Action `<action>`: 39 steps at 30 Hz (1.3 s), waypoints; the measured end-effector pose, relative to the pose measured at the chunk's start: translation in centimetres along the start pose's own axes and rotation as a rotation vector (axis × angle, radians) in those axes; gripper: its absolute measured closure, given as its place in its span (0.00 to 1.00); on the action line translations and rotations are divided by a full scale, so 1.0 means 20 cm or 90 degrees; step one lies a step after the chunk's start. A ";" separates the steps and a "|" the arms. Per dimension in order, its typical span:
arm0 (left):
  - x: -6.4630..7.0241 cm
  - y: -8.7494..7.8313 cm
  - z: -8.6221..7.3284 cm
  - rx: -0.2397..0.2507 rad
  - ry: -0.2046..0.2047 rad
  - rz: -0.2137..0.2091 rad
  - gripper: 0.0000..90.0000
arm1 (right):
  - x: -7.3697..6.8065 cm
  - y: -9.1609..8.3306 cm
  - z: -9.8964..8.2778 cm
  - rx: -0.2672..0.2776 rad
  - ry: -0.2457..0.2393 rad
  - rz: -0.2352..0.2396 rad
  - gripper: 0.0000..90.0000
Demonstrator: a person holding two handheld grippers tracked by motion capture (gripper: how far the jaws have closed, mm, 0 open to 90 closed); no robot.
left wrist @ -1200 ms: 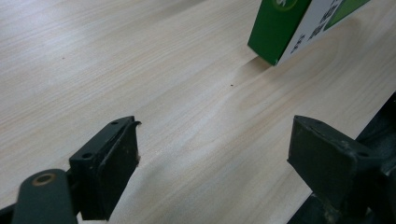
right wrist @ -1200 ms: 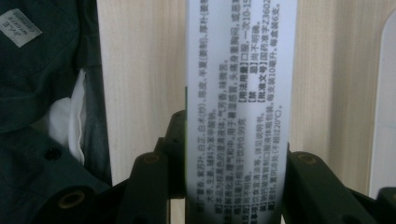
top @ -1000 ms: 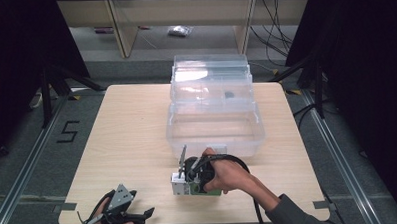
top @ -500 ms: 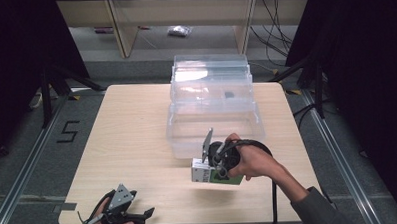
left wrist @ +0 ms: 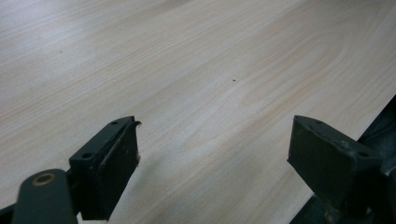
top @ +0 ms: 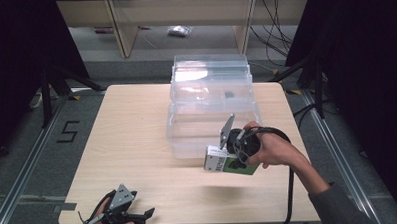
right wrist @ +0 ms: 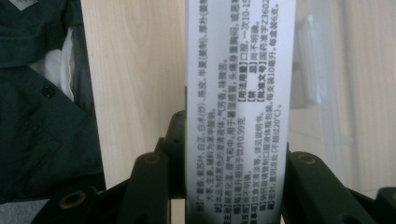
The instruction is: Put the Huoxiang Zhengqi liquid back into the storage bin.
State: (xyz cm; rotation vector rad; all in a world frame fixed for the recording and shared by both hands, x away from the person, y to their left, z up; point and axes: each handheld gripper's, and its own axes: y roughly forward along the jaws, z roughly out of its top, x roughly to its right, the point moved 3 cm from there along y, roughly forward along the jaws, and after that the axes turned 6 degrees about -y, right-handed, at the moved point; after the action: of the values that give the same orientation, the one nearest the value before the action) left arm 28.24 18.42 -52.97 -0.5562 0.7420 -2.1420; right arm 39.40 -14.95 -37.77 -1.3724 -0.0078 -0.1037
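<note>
Since the earlier frames, the small carton [top: 223, 162] has been carried by the right gripper [top: 238, 149] from the near middle of the table to a spot just in front of the clear plastic bin [top: 211, 109]. The carton is being held above the pale wood-grain table [top: 132, 139], its long axis running roughly left to right across the table, slightly tilted, with its white end pointing left. It is a flat-sided cardboard box, white and green, with dense black printed text [right wrist: 238, 116] on its white face. The right gripper's black jaws are being pressed against the carton's two sides. The bin is stepped, glossy and transparent. At the table's near left corner, the left gripper [top: 121, 215] is being held low over the wood, its jaws spread wide apart around nothing.
</note>
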 end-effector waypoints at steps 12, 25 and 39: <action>0.00 0.00 0.00 0.000 -0.004 -0.004 0.17 | 0.10 -0.12 -0.07 0.000 -0.001 0.000 0.72; -0.01 0.00 0.00 0.000 -0.009 0.002 0.17 | 0.26 -0.19 -0.04 -0.006 -0.002 -0.013 0.72; -0.01 0.00 0.00 0.001 -0.014 0.003 0.17 | 0.50 -0.17 -0.08 -0.022 0.032 -0.019 0.72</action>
State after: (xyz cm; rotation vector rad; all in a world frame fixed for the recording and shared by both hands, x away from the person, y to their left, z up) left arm 28.31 18.51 -53.06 -0.5764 0.7292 -2.1292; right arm 48.97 -17.88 -34.16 -1.4042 0.0157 -0.1644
